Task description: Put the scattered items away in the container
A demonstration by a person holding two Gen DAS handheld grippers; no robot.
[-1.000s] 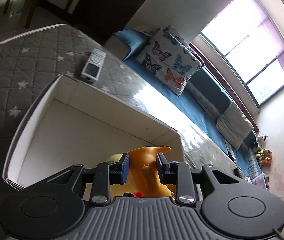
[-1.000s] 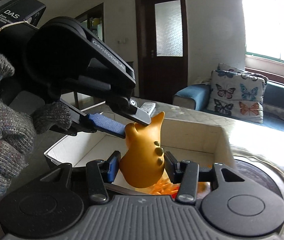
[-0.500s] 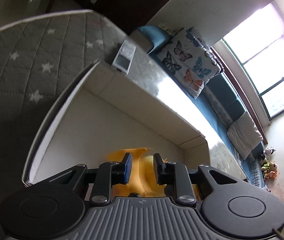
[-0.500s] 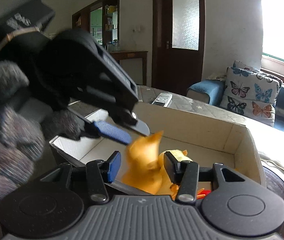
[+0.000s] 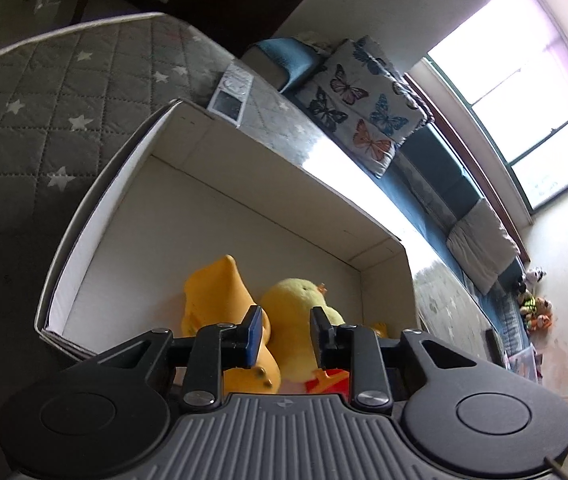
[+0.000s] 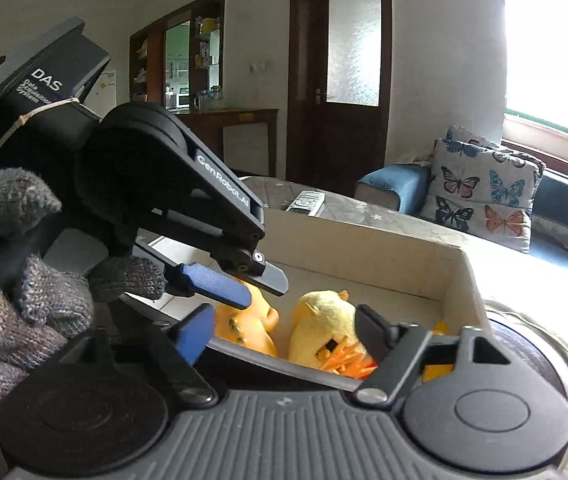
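Left wrist view, left to right. A grey quilted cover with white stars [image 5: 44, 92] lies over the bench. On it stands the open white cardboard box [image 5: 96, 216]. A remote control [image 5: 231, 94] lies on the cover just beyond the box's far wall. Inside the box, toward the near end, an orange rubber toy [image 5: 220, 292] lies on the floor, touching a yellow plush duck [image 5: 296, 300] on its right. The left hand-held gripper [image 5: 283, 336] hangs above both toys with a moderate gap between its fingers and nothing held. A butterfly-print cushion [image 5: 360, 108] sits on the blue sofa [image 5: 444, 176] beyond the bench.

Right wrist view, left to right. A grey knitted glove [image 6: 16, 280] grips the left device. The right hand-held gripper [image 6: 284, 332] is spread wide at the box's near rim, empty. The orange toy and the duck lie side by side between and beyond its fingers, within the box.
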